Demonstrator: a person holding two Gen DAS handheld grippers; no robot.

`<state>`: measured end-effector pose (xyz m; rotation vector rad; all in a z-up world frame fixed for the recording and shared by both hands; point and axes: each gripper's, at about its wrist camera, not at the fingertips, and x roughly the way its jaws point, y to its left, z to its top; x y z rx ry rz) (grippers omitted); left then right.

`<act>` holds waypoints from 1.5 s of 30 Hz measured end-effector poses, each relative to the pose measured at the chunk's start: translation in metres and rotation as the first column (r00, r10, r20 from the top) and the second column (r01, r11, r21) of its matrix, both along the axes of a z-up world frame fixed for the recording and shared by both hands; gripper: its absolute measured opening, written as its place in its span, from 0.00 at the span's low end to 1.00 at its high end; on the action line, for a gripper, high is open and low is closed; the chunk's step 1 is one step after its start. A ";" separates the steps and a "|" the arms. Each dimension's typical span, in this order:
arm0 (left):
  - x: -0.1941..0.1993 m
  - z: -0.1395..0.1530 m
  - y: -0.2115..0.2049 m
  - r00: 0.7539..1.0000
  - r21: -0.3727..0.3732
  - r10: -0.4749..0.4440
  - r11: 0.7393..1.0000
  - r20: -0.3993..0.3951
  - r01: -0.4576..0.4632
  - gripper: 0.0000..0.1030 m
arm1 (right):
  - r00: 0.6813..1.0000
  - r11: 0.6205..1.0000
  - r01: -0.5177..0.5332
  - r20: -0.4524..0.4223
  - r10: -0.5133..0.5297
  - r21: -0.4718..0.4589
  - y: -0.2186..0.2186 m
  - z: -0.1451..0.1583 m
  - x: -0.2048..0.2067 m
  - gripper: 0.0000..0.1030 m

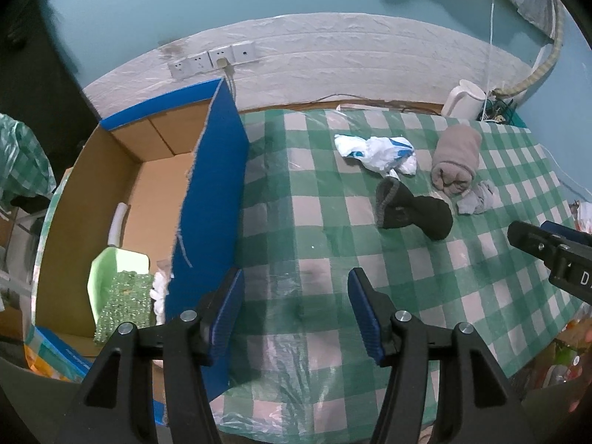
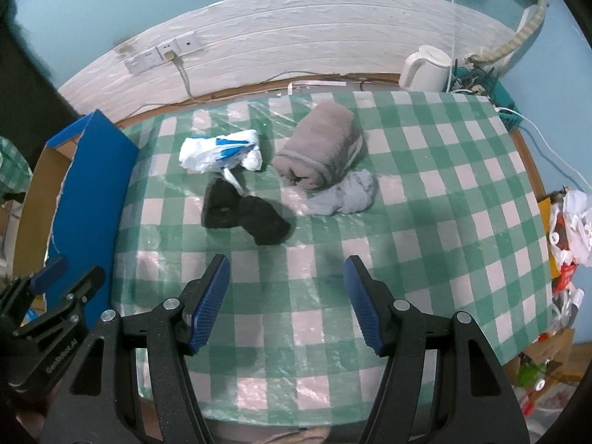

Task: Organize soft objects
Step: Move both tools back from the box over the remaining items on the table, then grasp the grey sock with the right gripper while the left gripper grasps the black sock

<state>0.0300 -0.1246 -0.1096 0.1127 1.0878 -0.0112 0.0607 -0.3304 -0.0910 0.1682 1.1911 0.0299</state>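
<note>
I look down on a teal-walled room where the counter (image 2: 425,192) under a green checked cloth fills most of both views. The blue cardboard box (image 1: 207,192) stands touching the counter's left edge, and I take it as my landmark; a green beaded piece (image 1: 125,303) already lies in it.

Well to the right of the box lies the rolled grey towel (image 2: 318,151), with the pale grey cloth (image 2: 347,194) touching its near end. Between those and the box sit the white and blue plastic bag (image 2: 218,150) and, nearer me, the black socks (image 2: 244,212).

My left tool (image 1: 296,310) hovers just right of the box, half spread and empty; my right tool (image 2: 285,299) hangs nearer than the socks, likewise spread and empty.

My worry: the socks touch the bag's tail, so a careless pinch may drag both, or snag the slick plastic over the cloth. The box's torn wall could catch a carried item.
</note>
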 end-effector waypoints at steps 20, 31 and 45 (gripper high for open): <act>0.025 -0.023 -0.019 0.998 -0.042 0.010 0.999 -0.064 -0.012 0.62 | 0.995 0.997 0.073 -0.060 -0.075 -0.036 -0.032 -0.032 0.017 0.63; 0.052 -0.031 -0.039 0.997 -0.003 0.007 1.000 -0.072 -0.007 0.64 | 0.986 0.990 0.141 -0.087 -0.142 -0.023 -0.054 -0.051 0.049 0.63; 0.088 -0.039 -0.062 0.996 -0.006 -0.037 0.999 -0.078 0.036 0.64 | 0.978 0.983 0.175 -0.108 -0.180 -0.048 -0.066 -0.074 0.084 0.63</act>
